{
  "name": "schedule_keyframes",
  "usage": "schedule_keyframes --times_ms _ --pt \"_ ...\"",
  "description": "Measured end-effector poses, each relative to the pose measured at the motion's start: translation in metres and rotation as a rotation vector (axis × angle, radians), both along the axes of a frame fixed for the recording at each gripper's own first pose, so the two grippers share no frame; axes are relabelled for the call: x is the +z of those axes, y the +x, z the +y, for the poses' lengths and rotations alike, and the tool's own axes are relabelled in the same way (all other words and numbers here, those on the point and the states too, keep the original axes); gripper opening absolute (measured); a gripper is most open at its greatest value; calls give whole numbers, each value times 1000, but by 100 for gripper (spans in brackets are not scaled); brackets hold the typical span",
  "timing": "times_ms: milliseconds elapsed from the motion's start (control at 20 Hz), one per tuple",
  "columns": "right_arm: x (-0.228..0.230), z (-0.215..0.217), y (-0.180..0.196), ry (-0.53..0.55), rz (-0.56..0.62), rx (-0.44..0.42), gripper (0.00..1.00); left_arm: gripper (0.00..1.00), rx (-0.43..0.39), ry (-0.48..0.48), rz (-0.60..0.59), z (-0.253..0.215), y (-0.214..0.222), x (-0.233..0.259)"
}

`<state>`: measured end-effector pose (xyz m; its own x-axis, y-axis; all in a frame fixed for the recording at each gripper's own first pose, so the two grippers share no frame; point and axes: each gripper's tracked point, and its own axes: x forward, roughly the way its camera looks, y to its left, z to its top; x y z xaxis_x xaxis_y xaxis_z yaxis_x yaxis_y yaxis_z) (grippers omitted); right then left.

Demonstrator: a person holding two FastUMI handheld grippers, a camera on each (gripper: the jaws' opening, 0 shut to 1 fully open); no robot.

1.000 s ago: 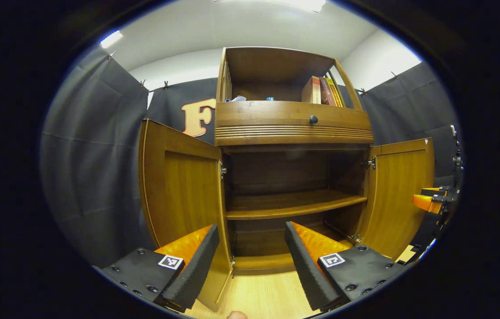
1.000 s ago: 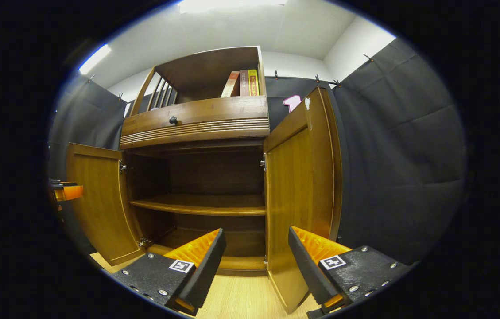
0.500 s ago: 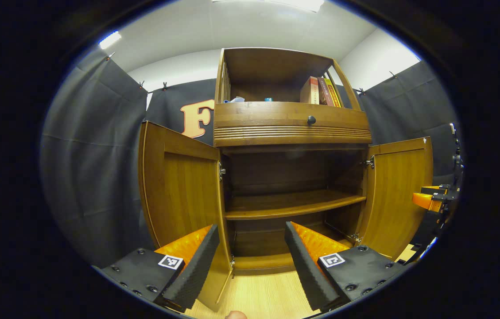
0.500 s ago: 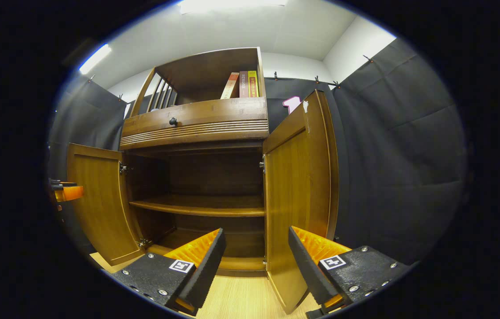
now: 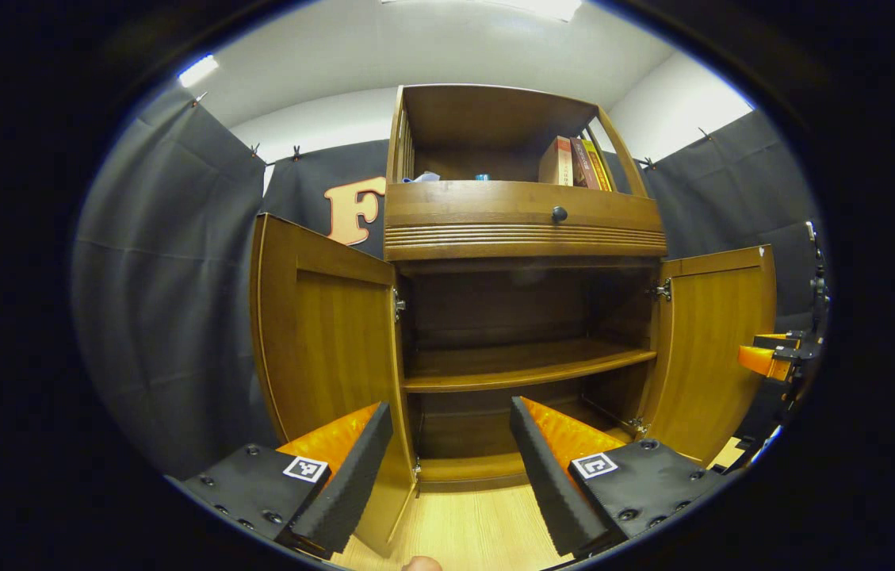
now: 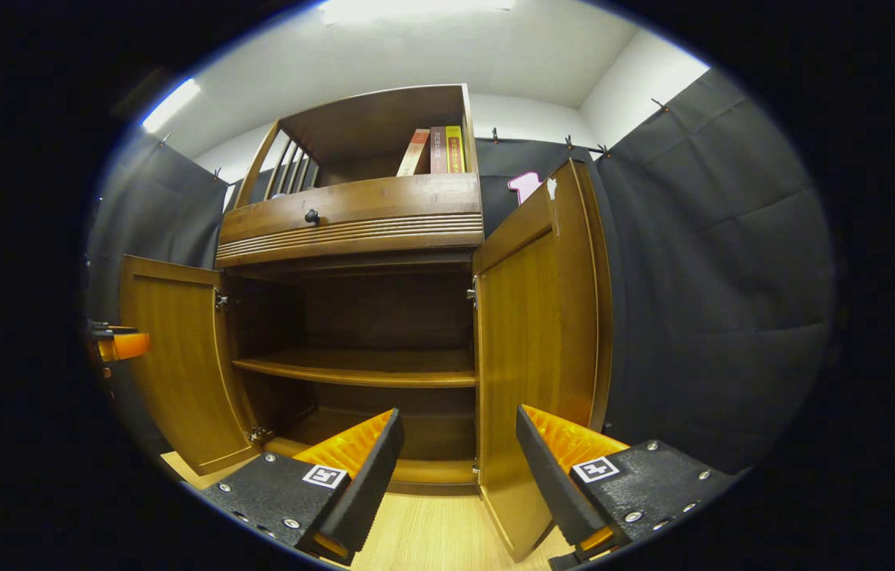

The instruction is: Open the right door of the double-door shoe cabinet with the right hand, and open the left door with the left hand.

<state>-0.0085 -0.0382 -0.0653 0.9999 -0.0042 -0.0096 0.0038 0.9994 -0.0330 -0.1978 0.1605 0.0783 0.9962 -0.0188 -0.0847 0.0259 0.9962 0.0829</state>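
Observation:
The brown wooden shoe cabinet point(image 5: 522, 230) stands with both doors swung wide. In the left gripper view the left door point(image 5: 328, 333) hangs open just behind my left gripper point(image 5: 447, 468), which is open and holds nothing. The right door point(image 5: 713, 341) stands open farther off, with the right gripper point(image 5: 772, 357) at its outer edge. In the right gripper view the right door point(image 6: 538, 333) stands open close to my right gripper point(image 6: 459, 468), whose fingers are apart and empty. The left door point(image 6: 177, 357) is open at the far side, next to the left gripper point(image 6: 118, 342).
Inside, a bare middle shelf point(image 5: 522, 366) and a bottom board show. Above the doors sits a drawer with a dark knob point(image 5: 559, 213). Books point(image 5: 574, 162) lean in the top compartment. Light wooden floor point(image 5: 463, 531) lies in front; black cloth walls close in on both sides.
Hardly anything has changed; both views only sway slightly, and the doors stay wide open with both grippers open.

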Motion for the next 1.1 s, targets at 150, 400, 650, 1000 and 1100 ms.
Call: schedule_keyframes --times_ms 150,400,650,1000,1100 --pt "-1 0 1 -1 2 -2 99 98 1 -1 1 1 0 -1" --pt "-1 2 3 -3 2 3 99 98 -1 -5 -2 -1 2 -1" --pt "-2 1 4 -3 3 1 99 98 -8 -8 -3 -2 1 -2" --pt "-3 0 4 -3 4 1 99 98 3 -7 -2 1 2 -4" --pt "-3 0 4 -5 5 0 99 99 3 -7 1 1 3 -5"
